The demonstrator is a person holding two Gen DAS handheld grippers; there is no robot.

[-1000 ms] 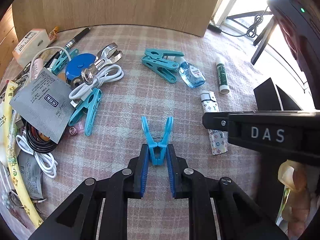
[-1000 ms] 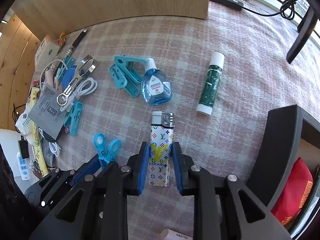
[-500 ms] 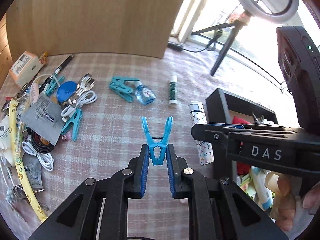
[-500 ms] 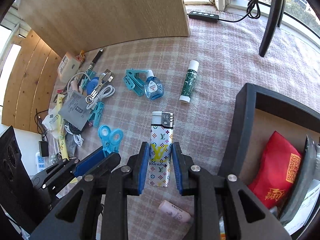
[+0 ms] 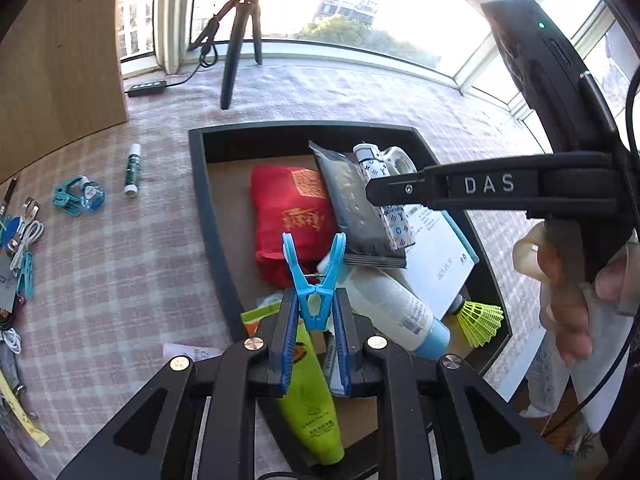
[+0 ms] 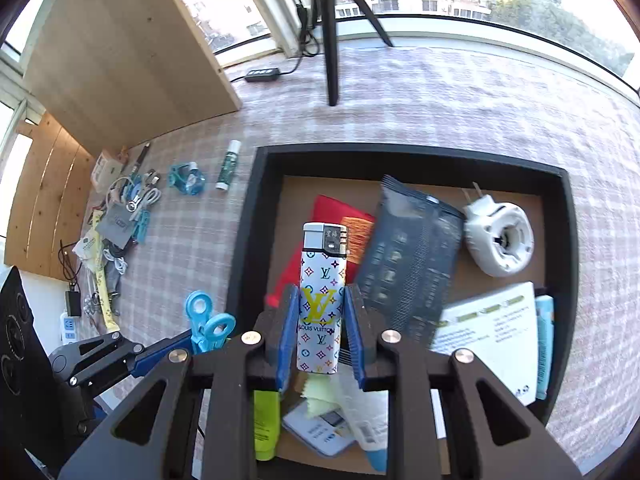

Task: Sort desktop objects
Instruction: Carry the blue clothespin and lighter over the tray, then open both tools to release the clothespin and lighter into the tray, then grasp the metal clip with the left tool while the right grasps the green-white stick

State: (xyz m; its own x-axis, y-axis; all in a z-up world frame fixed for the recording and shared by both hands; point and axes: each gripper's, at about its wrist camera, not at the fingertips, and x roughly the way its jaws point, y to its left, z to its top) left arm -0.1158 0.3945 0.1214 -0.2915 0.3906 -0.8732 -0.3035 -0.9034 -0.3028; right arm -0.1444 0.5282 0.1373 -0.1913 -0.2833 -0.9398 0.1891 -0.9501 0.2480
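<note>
Both loads hang over the black tray (image 6: 400,152): left tongs (image 5: 316,320) clenched on a blue clothespin (image 5: 316,280), right tongs (image 6: 320,328) grasping the patterned lighter (image 6: 322,280). Next, judging by this, each needs lowering into a free gap and releasing

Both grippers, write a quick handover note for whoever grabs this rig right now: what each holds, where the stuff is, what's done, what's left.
Left gripper: shut on the blue plastic clothespin, held over the black storage box.
Right gripper: shut on the white monogram-print lighter, also above the box.
Done: the box already holds a red pouch, a dark sachet, a white round plug-in device and more.
Left: release both items into the box, then fetch the green glue stick, teal clips with a blue bottle and the cable pile from the checked cloth.
</note>
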